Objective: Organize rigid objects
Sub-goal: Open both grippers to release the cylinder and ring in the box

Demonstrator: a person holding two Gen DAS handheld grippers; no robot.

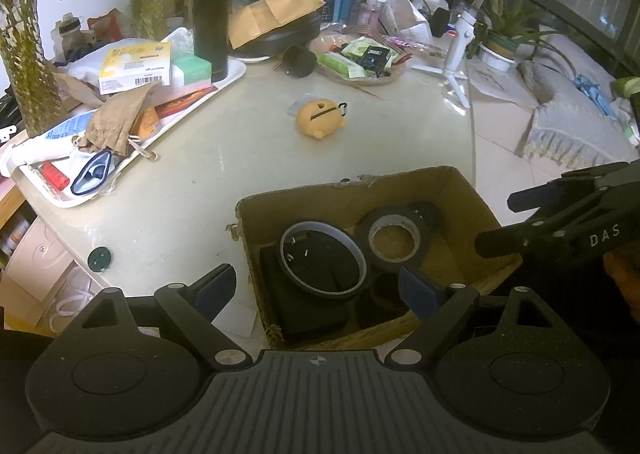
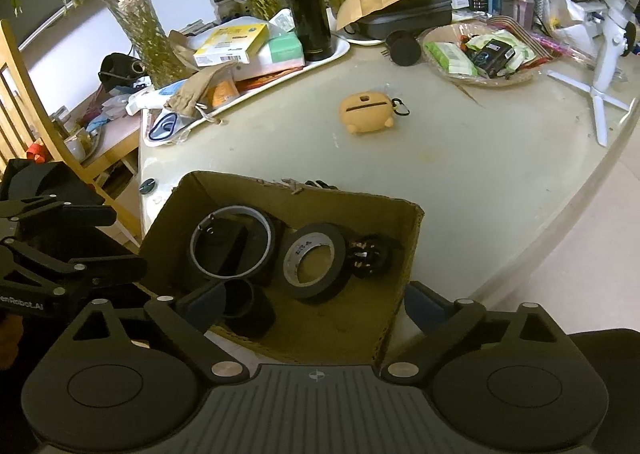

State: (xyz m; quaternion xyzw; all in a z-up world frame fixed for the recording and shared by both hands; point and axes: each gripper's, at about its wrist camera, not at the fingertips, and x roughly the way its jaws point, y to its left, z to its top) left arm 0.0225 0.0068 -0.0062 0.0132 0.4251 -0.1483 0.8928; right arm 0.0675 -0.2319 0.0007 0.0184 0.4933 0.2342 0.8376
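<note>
Cardboard walls frame the left wrist view: the box (image 1: 420, 190) holds a thin ring (image 1: 323, 259), a black tape roll (image 1: 394, 238) and dark blocks, and the left gripper (image 1: 316, 286) hangs spread and empty over its near edge. From the right wrist, the right gripper (image 2: 314, 300) also gapes empty above the box. The yellow case (image 2: 370, 112) lies alone mid-table; probably next, it wants a grip across its narrow sides.

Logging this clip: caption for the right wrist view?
Open right tool above cardboard box holding tape rolls; yellow earbud case waits on table.
</note>
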